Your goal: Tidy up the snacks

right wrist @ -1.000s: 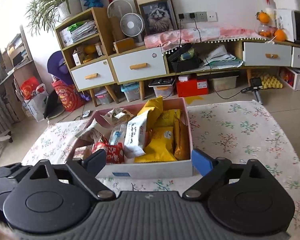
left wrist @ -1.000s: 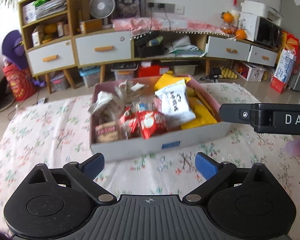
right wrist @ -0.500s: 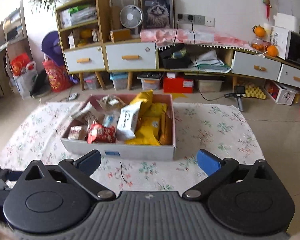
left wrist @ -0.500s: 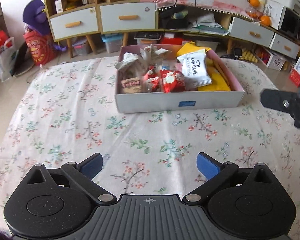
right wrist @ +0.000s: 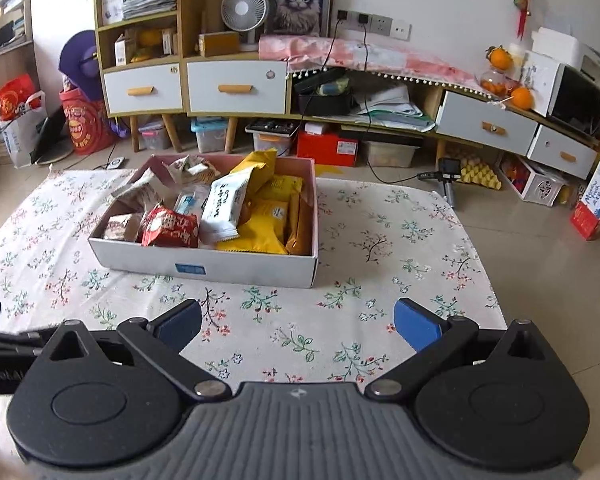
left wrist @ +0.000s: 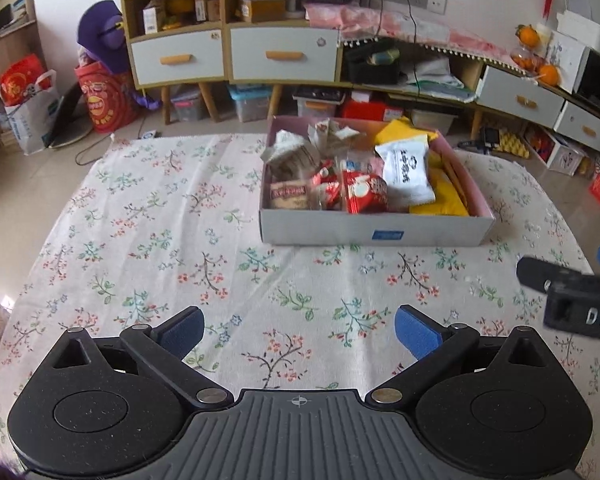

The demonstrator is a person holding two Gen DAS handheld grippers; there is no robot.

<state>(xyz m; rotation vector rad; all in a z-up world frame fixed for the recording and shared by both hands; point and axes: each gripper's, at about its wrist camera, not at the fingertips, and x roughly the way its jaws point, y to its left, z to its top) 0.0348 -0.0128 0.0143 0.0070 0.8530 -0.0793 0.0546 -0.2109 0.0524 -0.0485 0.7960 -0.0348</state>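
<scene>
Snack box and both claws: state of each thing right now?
snack box: open-topped, full, on the floral cloth
white packet: propped on the pile, sealed
red packet: at the front wall, sealed
yellow packets: stacked on the right side
left claw: open, empty
right claw: open, empty

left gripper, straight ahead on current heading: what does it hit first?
Judging by the left wrist view, the open left gripper points over bare floral tablecloth, just left of the snack box. It would probably meet the cloth first, or clip the box's near-left corner; depth is unclear.
</scene>
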